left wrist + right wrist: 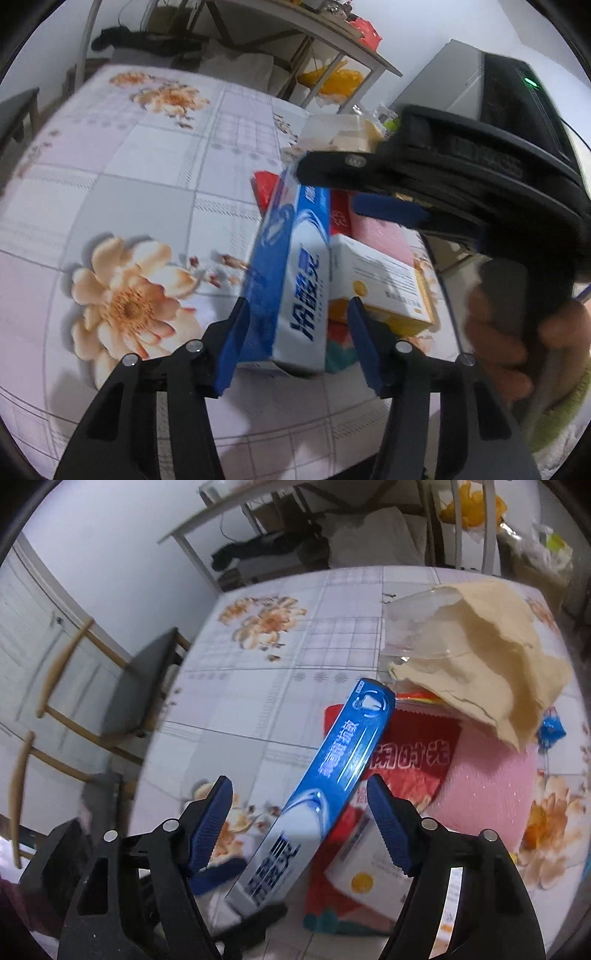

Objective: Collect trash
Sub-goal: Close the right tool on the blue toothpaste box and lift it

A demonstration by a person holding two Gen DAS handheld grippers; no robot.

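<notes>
Blue toothpaste box [295, 280] ×1 | left tongs [295, 343] astride it, pads apart | right tongs [299, 827] apart | chairs ×2

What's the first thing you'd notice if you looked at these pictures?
The long blue and white toothpaste box jumps out: it lies slanted on a pile of trash, right between the open fingers of the left tool, with the right tool over its other end. Beside it sits a white and orange box on a pink sheet. Big peach flowers cover the tablecloth.
</notes>
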